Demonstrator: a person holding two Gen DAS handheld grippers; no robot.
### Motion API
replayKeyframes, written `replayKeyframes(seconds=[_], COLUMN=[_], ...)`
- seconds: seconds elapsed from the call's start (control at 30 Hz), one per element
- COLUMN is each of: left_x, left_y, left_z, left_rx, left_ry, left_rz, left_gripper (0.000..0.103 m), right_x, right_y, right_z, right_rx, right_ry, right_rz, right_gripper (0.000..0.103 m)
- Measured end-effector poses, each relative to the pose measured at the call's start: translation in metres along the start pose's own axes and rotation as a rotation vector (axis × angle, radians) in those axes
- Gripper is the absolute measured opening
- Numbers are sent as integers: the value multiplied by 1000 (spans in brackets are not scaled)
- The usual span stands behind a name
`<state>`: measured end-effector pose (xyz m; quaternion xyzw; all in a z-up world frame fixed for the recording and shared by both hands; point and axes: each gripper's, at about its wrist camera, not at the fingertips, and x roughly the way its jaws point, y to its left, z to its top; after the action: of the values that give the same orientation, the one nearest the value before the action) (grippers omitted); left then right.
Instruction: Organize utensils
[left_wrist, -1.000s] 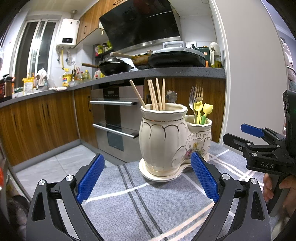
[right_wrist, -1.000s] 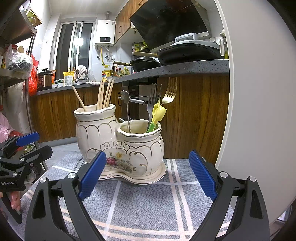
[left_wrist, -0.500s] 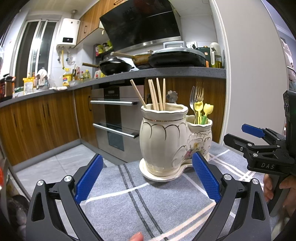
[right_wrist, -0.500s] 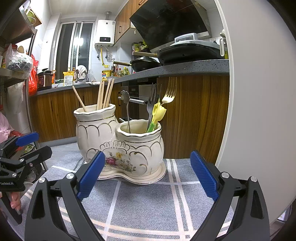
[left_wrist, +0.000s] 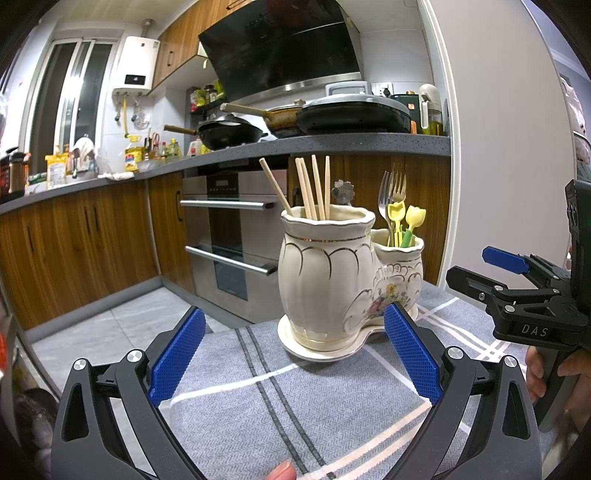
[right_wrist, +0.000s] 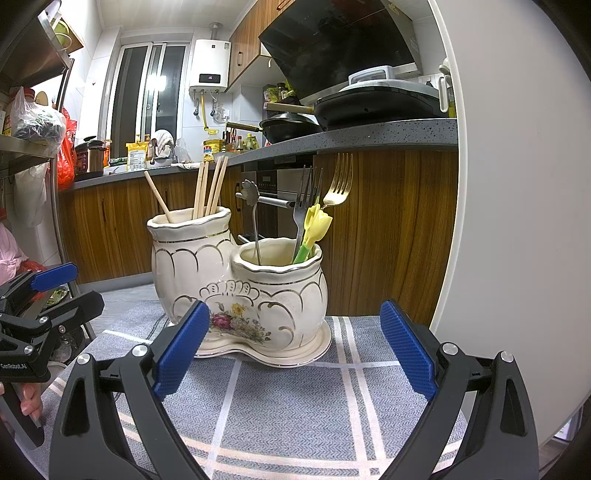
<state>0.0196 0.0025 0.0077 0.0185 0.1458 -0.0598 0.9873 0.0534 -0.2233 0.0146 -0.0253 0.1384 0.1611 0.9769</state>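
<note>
I am holding my left tongs wide apart and empty over the grey plaid cloth, and my right tongs are spread just as wide, gripping nothing. Each is showing at the edge of the other's view, my left at nine o'clock in the right wrist view, my right at three o'clock in the left.

Just beyond the pads, at twelve o'clock, the holder is standing upright on the cloth covering the counter, its two cups joined on one saucer. The taller cup is carrying the chopsticks; the lower cup is carrying the forks, a flower-topped spoon and the yellow picks. Nothing is lying loose on the cloth that I can see.

I am judging that the sorting is either finished or not yet begun, so this is a pause in front of the holder. If another move is coming, it is calling for one tongs to rise to the handles above the rim and close on a single thin shaft without tipping the holder.

Far behind, the oven and pans are sitting at eleven o'clock.
</note>
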Motion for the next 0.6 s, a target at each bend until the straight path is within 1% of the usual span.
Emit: replayKeyframes(seconds=[0.47,0.53,0.6], left_x=[-1,0,0], left_y=[0,0,-1], left_z=[-1,-1,-1], left_rx=[0,-4,-3], left_ry=[0,3,5], left_rz=[2,5,6], left_gripper=[97,97,98], right_x=[0,0,0], right_y=[0,0,0], right_z=[0,0,0], right_rx=[0,0,1], right_ry=[0,1,2], right_rz=[0,-2,-5], right_gripper=[93,94,98])
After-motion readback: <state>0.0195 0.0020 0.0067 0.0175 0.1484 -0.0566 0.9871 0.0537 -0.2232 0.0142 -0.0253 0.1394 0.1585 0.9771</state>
